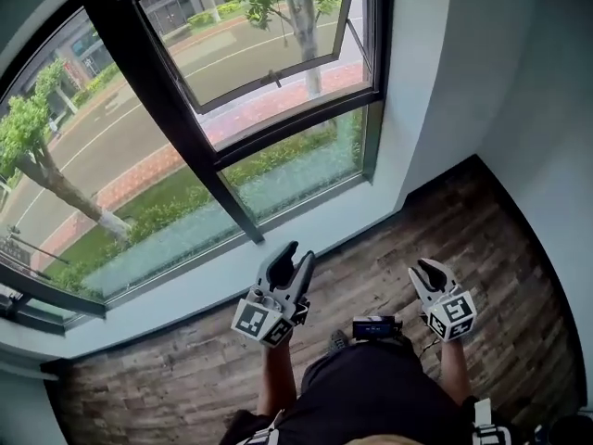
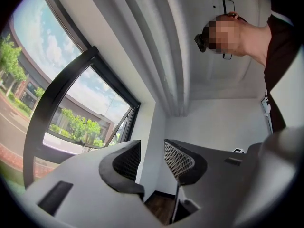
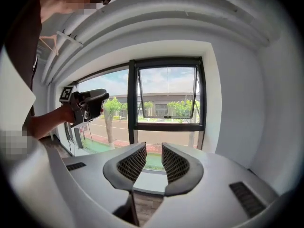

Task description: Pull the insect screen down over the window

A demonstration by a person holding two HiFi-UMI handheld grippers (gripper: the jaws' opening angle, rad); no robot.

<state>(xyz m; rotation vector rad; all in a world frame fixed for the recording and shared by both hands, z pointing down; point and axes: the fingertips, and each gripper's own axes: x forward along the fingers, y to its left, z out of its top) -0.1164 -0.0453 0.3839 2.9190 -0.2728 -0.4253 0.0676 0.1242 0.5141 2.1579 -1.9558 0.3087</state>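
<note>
Nearest: small black device (image 1: 376, 326) at the person's waist, display too small to read. Left gripper (image 1: 298, 251), held short of the window (image 1: 269, 44): jaws apart, nothing between. Right gripper (image 1: 424, 268), off to the right of the window: jaws slightly apart, empty. Both carry square-marker cubes. Window: black frame, upper sash tilted outward; insect screen not discernible over it.
</note>
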